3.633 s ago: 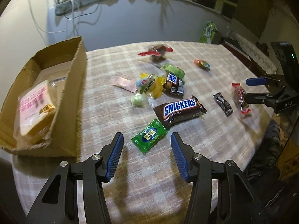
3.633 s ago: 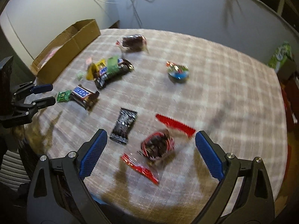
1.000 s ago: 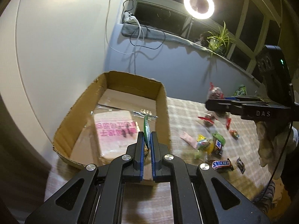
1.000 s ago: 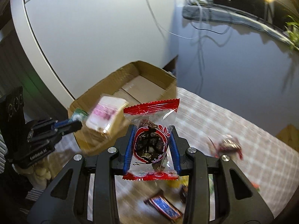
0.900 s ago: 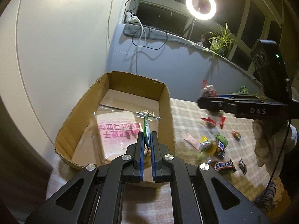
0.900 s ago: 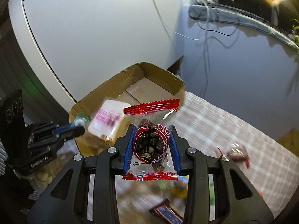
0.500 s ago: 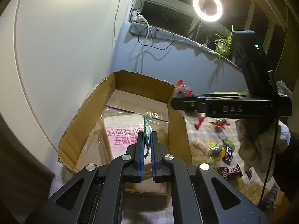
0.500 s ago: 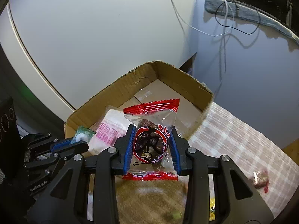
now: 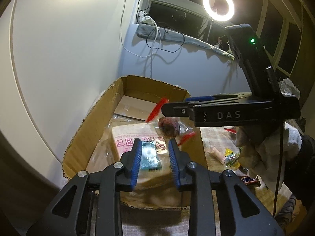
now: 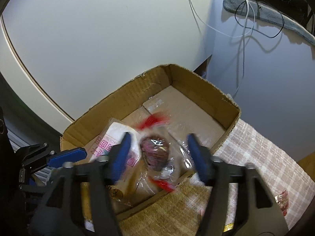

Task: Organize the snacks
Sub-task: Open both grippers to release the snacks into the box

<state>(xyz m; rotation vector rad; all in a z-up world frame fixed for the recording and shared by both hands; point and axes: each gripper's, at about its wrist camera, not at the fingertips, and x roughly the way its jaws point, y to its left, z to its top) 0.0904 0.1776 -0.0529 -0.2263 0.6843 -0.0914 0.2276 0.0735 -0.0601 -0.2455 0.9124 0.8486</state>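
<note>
Both grippers hover over the open cardboard box point(image 9: 78, 129) point(image 10: 196, 82). My left gripper point(image 9: 155, 157) has its jaws opening; the green snack packet point(image 9: 150, 157) sits loose between the pads, dropping toward the pink bread pack point(image 9: 126, 139). My right gripper point(image 10: 160, 153) also has its jaws opening. The clear red-edged packet of dark snacks point(image 10: 155, 151) falls free between them into the box, blurred. In the left wrist view the right gripper point(image 9: 177, 106) reaches in from the right, with that packet point(image 9: 169, 125) below it.
A pink bread pack point(image 10: 116, 137) lies in the box. Right of the box, on the checked tablecloth point(image 10: 265, 157), lie a Snickers bar point(image 9: 250, 180), a yellow-green sweet point(image 9: 231, 157) and a red-wrapped sweet point(image 10: 282, 200). A wall with hanging cables stands behind.
Both grippers have opened over the box. The green packet and the red-edged packet have left the pads and are dropping. The right gripper came in over the box.
</note>
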